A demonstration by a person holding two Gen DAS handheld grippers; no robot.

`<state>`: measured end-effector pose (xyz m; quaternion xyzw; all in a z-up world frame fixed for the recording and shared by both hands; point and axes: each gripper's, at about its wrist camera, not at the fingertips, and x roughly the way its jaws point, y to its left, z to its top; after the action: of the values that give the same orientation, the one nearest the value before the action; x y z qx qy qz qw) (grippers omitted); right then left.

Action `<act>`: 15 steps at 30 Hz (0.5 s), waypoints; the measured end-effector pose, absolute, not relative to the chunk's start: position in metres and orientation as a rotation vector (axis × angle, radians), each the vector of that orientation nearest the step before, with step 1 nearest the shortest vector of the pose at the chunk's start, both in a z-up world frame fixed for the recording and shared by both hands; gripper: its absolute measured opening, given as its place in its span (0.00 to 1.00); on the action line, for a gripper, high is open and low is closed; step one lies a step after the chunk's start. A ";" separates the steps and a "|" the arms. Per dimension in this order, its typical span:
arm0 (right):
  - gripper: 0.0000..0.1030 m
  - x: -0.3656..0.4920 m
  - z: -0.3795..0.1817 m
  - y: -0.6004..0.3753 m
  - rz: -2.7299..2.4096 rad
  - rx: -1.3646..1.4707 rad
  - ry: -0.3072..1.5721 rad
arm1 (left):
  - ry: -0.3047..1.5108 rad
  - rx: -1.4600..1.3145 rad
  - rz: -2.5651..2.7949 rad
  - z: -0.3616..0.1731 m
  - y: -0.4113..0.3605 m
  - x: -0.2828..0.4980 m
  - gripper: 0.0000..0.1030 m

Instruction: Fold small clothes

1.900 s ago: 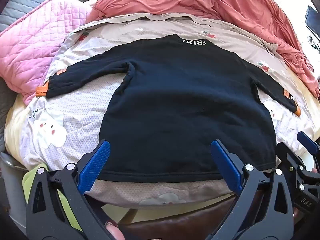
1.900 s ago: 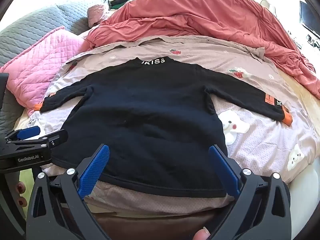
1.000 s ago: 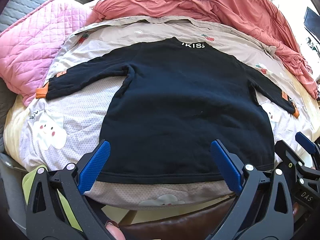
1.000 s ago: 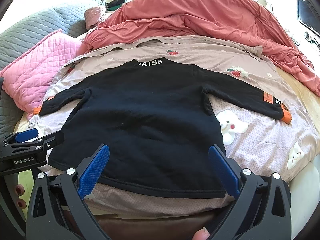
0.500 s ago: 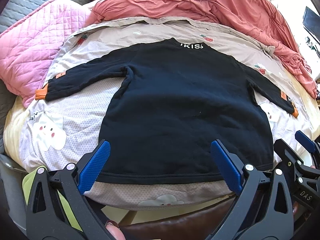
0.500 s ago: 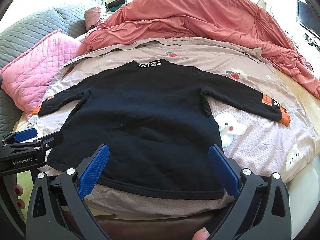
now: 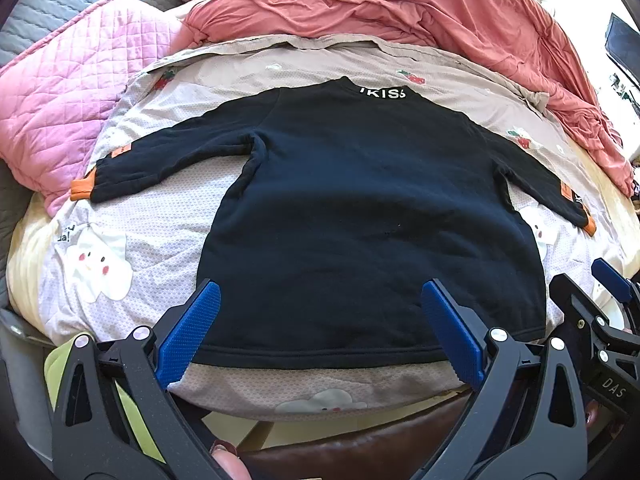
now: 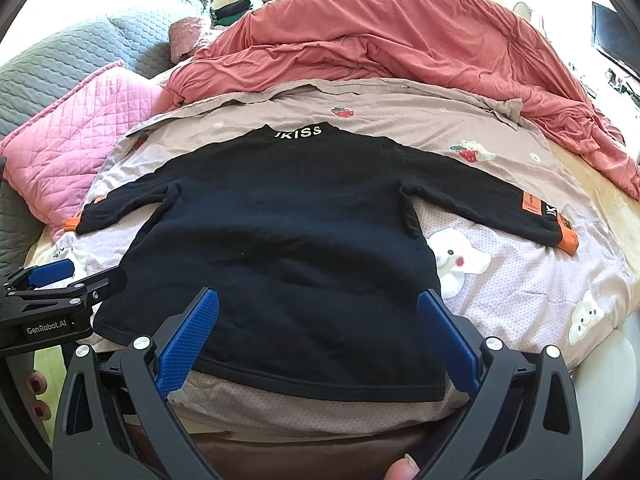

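A small black long-sleeved top (image 7: 360, 224) (image 8: 288, 240) lies flat on the bed, back up, sleeves spread out, white lettering at the collar and orange cuffs (image 7: 82, 186) (image 8: 568, 242). Over its near hem my left gripper (image 7: 320, 308) hangs open, blue pads wide apart, holding nothing. My right gripper (image 8: 318, 312) is open too, above the hem a little further right. Each gripper shows at the edge of the other's view: the right one (image 7: 608, 304) and the left one (image 8: 60, 288).
The top rests on a beige and pink printed sheet (image 8: 520, 288) with bears and strawberries. A rumpled red duvet (image 8: 400, 40) fills the far side, a pink quilted pillow (image 7: 60, 100) lies at the left. A brown bed edge (image 7: 360, 440) runs below the grippers.
Both views drifted slightly; the top sits a little lower and further off in frame. Nothing was grasped, and both grippers stayed open.
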<state>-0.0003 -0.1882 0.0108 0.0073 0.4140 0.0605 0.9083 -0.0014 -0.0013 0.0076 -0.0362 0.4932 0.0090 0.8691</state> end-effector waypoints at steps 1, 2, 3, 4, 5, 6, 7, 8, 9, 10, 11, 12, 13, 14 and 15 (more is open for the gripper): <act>0.96 0.000 0.011 -0.188 0.125 0.014 0.854 | 1.032 -0.074 0.018 0.007 -0.001 -0.001 0.91; 0.96 0.000 0.011 -0.189 0.124 0.014 0.852 | 1.031 -0.074 0.019 0.007 -0.001 -0.002 0.91; 0.96 0.000 0.011 -0.188 0.124 0.015 0.851 | 1.032 -0.074 0.020 0.007 -0.001 -0.001 0.91; 0.96 0.001 0.011 -0.189 0.123 0.015 0.850 | 1.033 -0.075 0.018 0.007 -0.001 0.000 0.91; 0.96 0.001 0.011 -0.189 0.123 0.016 0.849 | 1.032 -0.074 0.019 0.007 -0.001 -0.001 0.91; 0.96 0.001 0.012 -0.190 0.123 0.017 0.847 | 1.033 -0.070 0.018 0.007 -0.001 0.001 0.91; 0.96 0.001 0.012 -0.190 0.122 0.017 0.844 | 1.034 -0.067 0.016 0.007 -0.002 0.002 0.91; 0.96 0.002 0.012 -0.190 0.122 0.016 0.844 | 1.034 -0.064 0.014 0.008 -0.002 0.003 0.91; 0.96 0.002 0.012 -0.190 0.121 0.017 0.841 | 1.033 -0.064 0.014 0.008 -0.002 0.006 0.91; 0.96 0.003 0.013 -0.191 0.121 0.017 0.838 | 1.033 -0.061 0.014 0.008 -0.003 0.008 0.91; 0.96 0.005 0.013 -0.191 0.123 0.014 0.836 | 1.034 -0.059 0.013 0.007 -0.003 0.010 0.91; 0.96 0.008 0.014 -0.192 0.120 0.014 0.834 | 1.034 -0.055 0.012 0.007 -0.005 0.014 0.91; 0.96 0.011 0.015 -0.192 0.118 0.017 0.832 | 1.034 -0.053 0.013 0.007 -0.006 0.018 0.91; 0.96 0.015 0.016 -0.194 0.120 0.022 0.831 | 1.034 -0.055 0.014 0.007 -0.008 0.024 0.91; 0.96 0.020 0.017 -0.196 0.113 0.024 0.826 | 1.033 -0.057 0.013 0.006 -0.009 0.029 0.91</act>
<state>0.0198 -0.1957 0.0168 0.0115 0.4013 0.0549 0.9142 0.0286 -0.0091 0.0056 -0.0272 0.4937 0.0062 0.8692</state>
